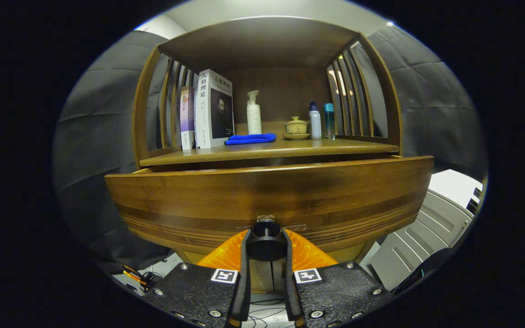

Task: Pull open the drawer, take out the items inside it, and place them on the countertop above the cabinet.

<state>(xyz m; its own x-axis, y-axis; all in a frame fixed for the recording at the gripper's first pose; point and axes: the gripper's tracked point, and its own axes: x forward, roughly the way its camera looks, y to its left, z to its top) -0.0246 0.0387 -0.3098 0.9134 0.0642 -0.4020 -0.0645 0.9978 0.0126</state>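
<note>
Tongs (pixel 266 248) squeeze the round dark knob (pixel 266 243) with both fingers, pointing straight at the smooth wooden drawer (pixel 267 196). It sticks out a bit under the countertop (pixel 290 146), where a soft blue cloth (pixel 250 139) lies.

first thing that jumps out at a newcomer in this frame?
The wide wooden drawer front, looming just beyond the fingers and already pulled out a little from under the countertop. Next, the gripper clamped on the dark round drawer knob, one finger on each side. Above, on the countertop, sit upright books, a folded blue cloth, a white pump bottle and a small lidded cup.
</note>
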